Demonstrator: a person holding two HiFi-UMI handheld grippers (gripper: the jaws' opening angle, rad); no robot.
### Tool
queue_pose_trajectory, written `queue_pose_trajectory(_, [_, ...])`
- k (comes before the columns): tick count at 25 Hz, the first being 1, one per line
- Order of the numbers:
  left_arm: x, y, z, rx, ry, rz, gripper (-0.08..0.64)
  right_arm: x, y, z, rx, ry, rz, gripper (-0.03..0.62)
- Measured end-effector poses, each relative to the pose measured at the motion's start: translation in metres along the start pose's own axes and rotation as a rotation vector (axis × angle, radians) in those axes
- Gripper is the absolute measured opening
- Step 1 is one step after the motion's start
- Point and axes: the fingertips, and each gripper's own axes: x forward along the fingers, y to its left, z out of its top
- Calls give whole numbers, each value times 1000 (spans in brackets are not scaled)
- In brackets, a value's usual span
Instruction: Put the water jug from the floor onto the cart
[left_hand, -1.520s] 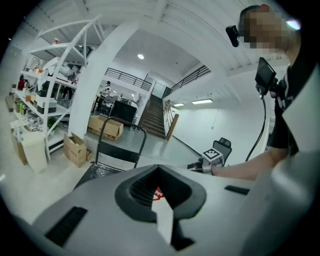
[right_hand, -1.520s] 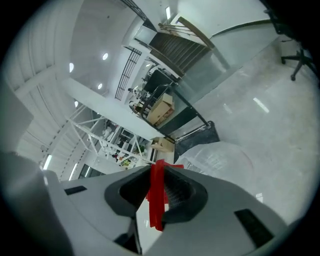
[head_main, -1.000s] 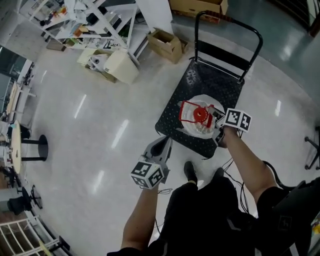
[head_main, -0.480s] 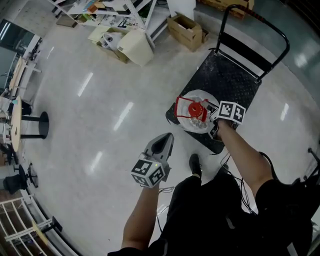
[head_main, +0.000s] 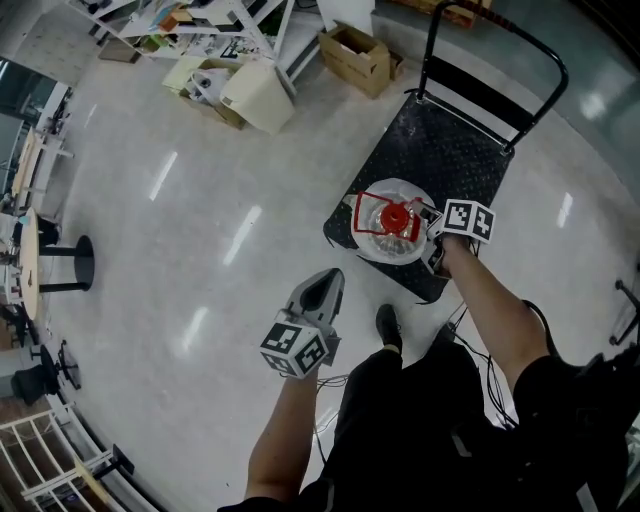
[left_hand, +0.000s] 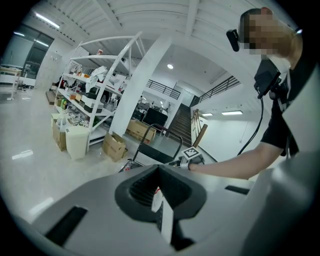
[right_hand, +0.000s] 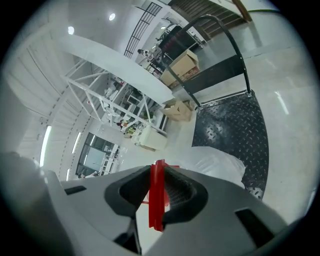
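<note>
Glossy pale floor (head_main: 200, 250) fills most of the head view, with white shelving (head_main: 190, 15), a cream container (head_main: 258, 95) and an open cardboard box (head_main: 355, 52) along its far edge. On the right stands the cart (head_main: 450, 150), a black platform trolley with a studded deck and a black push bar (head_main: 495, 45) upright at its far end. The water jug (head_main: 385, 240), pale and rounded with a red cap (head_main: 397, 215), is at the near end of that deck, close to the near-left edge; whether its base rests on the deck or hangs just above it cannot be told. The right gripper (head_main: 432, 232) reaches in from the jug's right side, its marker cube (head_main: 468, 220) just behind, and its own view shows the jaws closed on the jug's flat red handle (right_hand: 157, 200), with the jug's white body beyond them. The left gripper (head_main: 328, 280) is held over bare floor, well apart from the cart and pointing toward it, jaws brought together and holding nothing. A dark shoe (head_main: 388, 325) stands on the floor just short of the cart's near corner.
</note>
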Motion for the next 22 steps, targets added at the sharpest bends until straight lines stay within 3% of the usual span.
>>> queue_pose_trajectory(8, [20, -34, 2, 21, 31, -45, -8, -30, -58, 10, 74, -42, -78, 81])
queue_pose_trajectory(17, [32, -69, 9, 44, 21, -99, -9, -89, -87, 18, 18, -97, -112, 101])
queue_pose_trajectory(22, [57, -111, 25, 66, 13, -207, -9, -170, -85, 44, -44, -227, -98, 100])
